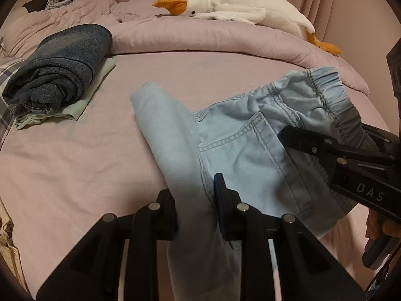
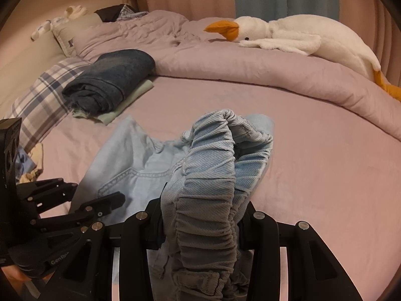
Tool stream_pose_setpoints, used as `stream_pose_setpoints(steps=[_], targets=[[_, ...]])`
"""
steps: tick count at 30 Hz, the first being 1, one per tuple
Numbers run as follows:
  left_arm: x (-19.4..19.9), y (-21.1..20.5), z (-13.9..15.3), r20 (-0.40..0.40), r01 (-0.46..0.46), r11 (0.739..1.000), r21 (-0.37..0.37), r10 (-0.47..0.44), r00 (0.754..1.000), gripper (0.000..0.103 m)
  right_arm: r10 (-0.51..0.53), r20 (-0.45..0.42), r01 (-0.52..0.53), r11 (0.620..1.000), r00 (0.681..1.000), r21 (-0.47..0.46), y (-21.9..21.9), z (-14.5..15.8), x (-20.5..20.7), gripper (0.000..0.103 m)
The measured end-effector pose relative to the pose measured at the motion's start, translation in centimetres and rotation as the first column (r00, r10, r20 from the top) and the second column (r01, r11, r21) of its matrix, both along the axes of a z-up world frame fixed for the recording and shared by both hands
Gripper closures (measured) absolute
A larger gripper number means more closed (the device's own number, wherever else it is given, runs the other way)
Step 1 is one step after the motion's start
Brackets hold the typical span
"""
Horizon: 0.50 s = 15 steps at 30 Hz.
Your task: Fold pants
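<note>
Light blue denim pants [image 1: 245, 150] lie bunched on the pink bed sheet [image 1: 75, 165]. My left gripper [image 1: 195, 200] is shut on a folded leg of the pants, the fabric running between its fingers. My right gripper [image 2: 200, 223] is shut on the elastic waistband [image 2: 213, 165], which bulges up between its fingers. The right gripper also shows in the left wrist view [image 1: 325, 145] at the right, clamping the waistband [image 1: 325, 92]. The left gripper shows at the lower left of the right wrist view [image 2: 95, 205]. The pants also show there [image 2: 130, 160].
A folded stack with dark blue jeans [image 1: 60, 72] on a pale green garment [image 1: 82, 102] sits at the left. A rolled pink duvet [image 1: 200, 35] and a white goose plush [image 1: 245, 5] lie at the back. A plaid pillow [image 2: 42, 105] is at far left.
</note>
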State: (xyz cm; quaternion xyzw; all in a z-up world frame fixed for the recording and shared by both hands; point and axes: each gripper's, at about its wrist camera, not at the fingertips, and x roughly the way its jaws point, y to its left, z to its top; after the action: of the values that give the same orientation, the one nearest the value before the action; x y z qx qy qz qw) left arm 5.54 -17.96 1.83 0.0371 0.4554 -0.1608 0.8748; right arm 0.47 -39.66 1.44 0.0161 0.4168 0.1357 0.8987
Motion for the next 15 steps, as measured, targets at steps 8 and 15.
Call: stream_pose_setpoints(steps=[8, 15], targets=[[0.15, 0.03, -0.31, -0.014, -0.012, 1.0, 0.011, 0.012, 1.0, 0.08, -0.011, -0.014, 0.011, 1.0, 1.0, 0.001, -0.29, -0.46, 0.2, 0.06], [0.16, 0.09, -0.51, -0.024, -0.016, 1.0, 0.021, 0.017, 1.0, 0.079, -0.026, -0.031, 0.026, 1.0, 0.999, 0.008, -0.55, -0.87, 0.38, 0.06]])
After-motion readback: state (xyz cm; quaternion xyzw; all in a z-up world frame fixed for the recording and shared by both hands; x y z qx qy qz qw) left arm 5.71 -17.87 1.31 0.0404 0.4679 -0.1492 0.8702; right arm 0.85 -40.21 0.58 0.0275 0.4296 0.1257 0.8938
